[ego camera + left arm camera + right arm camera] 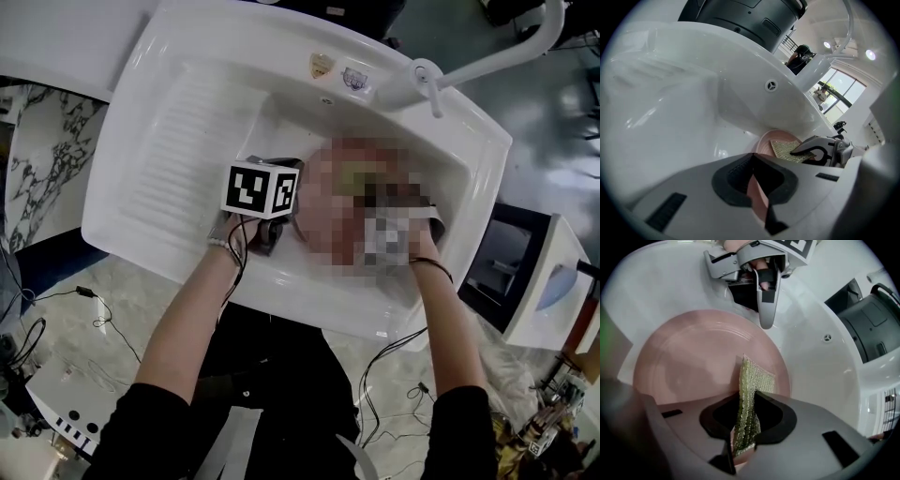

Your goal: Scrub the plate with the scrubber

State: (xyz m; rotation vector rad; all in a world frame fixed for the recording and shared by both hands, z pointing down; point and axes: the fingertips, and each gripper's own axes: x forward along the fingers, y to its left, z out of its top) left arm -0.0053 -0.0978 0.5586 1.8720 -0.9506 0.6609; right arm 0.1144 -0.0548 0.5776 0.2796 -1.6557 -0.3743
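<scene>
Right gripper view: my right hand-held gripper pinches the green scrubber on edge between its jaws, and the scrubber's free end reaches onto the pink plate just ahead. The plate lies in the white sink — across it from my right hand-held gripper, my left hand-held gripper has its jaws pressed together on the plate's rim. In the head view both my hands reach into the basin — the tap stands beyond them.
</scene>
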